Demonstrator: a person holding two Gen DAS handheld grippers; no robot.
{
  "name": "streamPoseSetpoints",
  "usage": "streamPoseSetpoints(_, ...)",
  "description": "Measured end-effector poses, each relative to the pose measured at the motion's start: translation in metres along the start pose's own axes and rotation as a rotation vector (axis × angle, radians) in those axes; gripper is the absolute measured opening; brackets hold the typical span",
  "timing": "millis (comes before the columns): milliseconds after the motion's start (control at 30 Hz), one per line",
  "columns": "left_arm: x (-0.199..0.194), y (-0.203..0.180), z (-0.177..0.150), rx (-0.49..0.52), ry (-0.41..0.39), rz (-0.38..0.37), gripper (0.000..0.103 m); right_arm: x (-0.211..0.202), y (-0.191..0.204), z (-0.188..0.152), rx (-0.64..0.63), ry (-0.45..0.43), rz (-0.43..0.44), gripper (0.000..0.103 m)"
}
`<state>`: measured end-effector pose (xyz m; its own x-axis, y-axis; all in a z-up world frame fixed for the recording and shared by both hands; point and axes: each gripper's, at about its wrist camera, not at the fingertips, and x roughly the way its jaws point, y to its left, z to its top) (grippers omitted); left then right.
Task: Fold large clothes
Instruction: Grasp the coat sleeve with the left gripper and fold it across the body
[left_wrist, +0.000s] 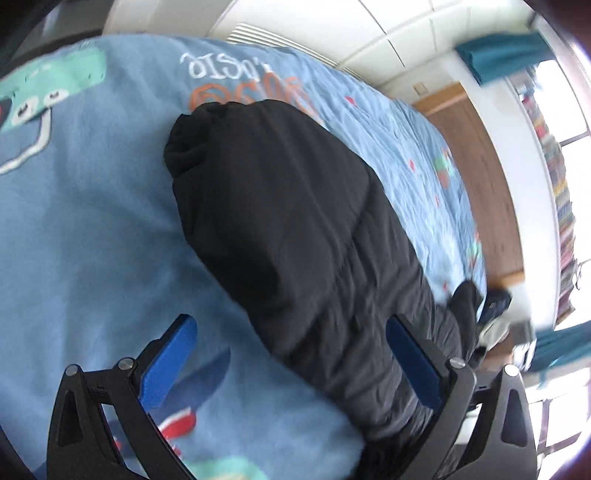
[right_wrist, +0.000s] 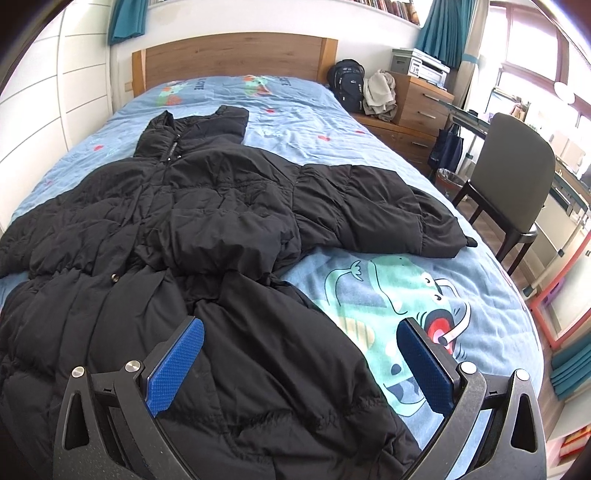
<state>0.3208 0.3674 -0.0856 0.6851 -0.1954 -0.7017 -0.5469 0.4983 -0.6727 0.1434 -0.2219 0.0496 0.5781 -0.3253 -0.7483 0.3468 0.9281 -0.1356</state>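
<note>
A large black puffer coat (right_wrist: 192, 229) lies spread face up on the blue cartoon bedspread (right_wrist: 424, 295), collar toward the headboard, one sleeve (right_wrist: 373, 210) stretched out to the right. My right gripper (right_wrist: 299, 354) is open above the coat's lower hem, nothing between its blue pads. In the left wrist view, which is tilted, a black sleeve (left_wrist: 295, 229) of the coat runs across the bedspread (left_wrist: 92, 221). My left gripper (left_wrist: 291, 354) is open just above that sleeve, which passes between the fingers, apart from the pads.
A wooden headboard (right_wrist: 236, 55) stands at the far end. To the right are a nightstand (right_wrist: 417, 103) with a black backpack (right_wrist: 347, 86), a dark chair (right_wrist: 517, 177) and a desk. White wardrobe panels (right_wrist: 40, 110) line the left side.
</note>
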Motion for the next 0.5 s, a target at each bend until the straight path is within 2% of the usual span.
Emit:
streamPoseSetpoints(167, 0.025, 0.012, 0.013, -0.102, -0.007, -0.068, 0.100, 0.010, 0.002, 0.001, -0.009, 0.018, -0.012, 0.102)
streamPoseSetpoints(233, 0.033, 0.013, 0.018, -0.128, -0.012, -0.099, 0.095, 0.013, 0.002, 0.000, -0.013, 0.023, -0.015, 0.102)
streamPoseSetpoints(333, 0.040, 0.009, 0.020, -0.136, -0.012, -0.104, 0.063, 0.016, 0.001, 0.000, -0.011, 0.029, -0.014, 0.102)
streamPoseSetpoints(367, 0.041, 0.008, 0.021, -0.136, -0.014, -0.104, 0.057, 0.016, 0.001, -0.001, -0.009, 0.030, -0.014, 0.102)
streamPoseSetpoints(400, 0.042, 0.004, 0.025, -0.137, -0.013, -0.106, 0.043, 0.016, 0.000, -0.001, -0.008, 0.030, -0.015, 0.102)
streamPoseSetpoints(433, 0.041, 0.003, 0.026, -0.135, -0.013, -0.107, 0.034, 0.016, -0.002, -0.002, -0.006, 0.030, -0.016, 0.102)
streamPoseSetpoints(500, 0.039, -0.005, 0.028, -0.121, -0.019, -0.099, 0.026, 0.015, -0.005, -0.002, 0.002, 0.028, -0.015, 0.102)
